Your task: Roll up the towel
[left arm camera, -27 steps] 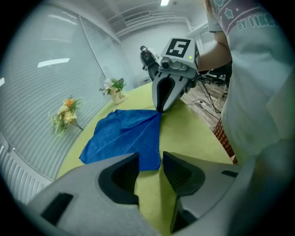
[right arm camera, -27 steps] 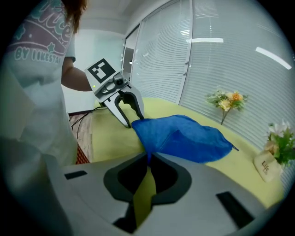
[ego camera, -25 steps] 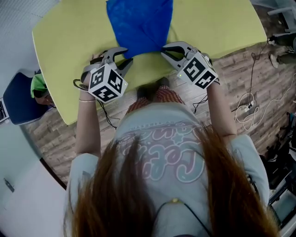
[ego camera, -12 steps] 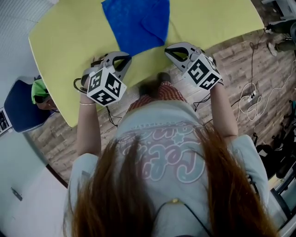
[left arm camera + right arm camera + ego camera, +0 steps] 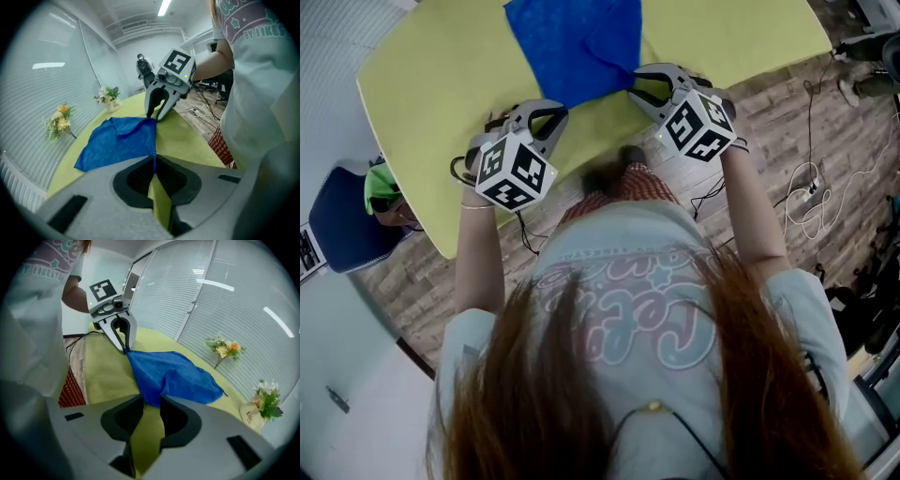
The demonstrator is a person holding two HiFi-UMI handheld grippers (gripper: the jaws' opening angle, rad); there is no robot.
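A blue towel [image 5: 572,47] lies spread on the yellow-green table [image 5: 441,84], with a loose fold on its right part. My left gripper [image 5: 555,112] is shut on the towel's near left corner. In the left gripper view the blue hem [image 5: 154,157] runs straight into the closed jaws of that gripper [image 5: 154,165]. My right gripper [image 5: 636,86] is at the near right corner. Its jaws have just been opening, and in the right gripper view the towel's corner [image 5: 151,397] lies in the gap of the gripper [image 5: 149,405] without being pressed. Each gripper also appears in the other's view: the right gripper [image 5: 157,112] and the left gripper [image 5: 124,348].
The table's near edge [image 5: 609,141] runs just below both grippers, with my body right behind it. A blue chair [image 5: 337,211] stands at the left, and cables [image 5: 806,202] lie on the wood floor at the right. Small flower bunches [image 5: 61,119] [image 5: 225,348] sit along the table's far side.
The left gripper's jaws, spread a second ago, have closed on the towel's corner. The right gripper has shifted left onto the other corner, and its jaws now stand apart.
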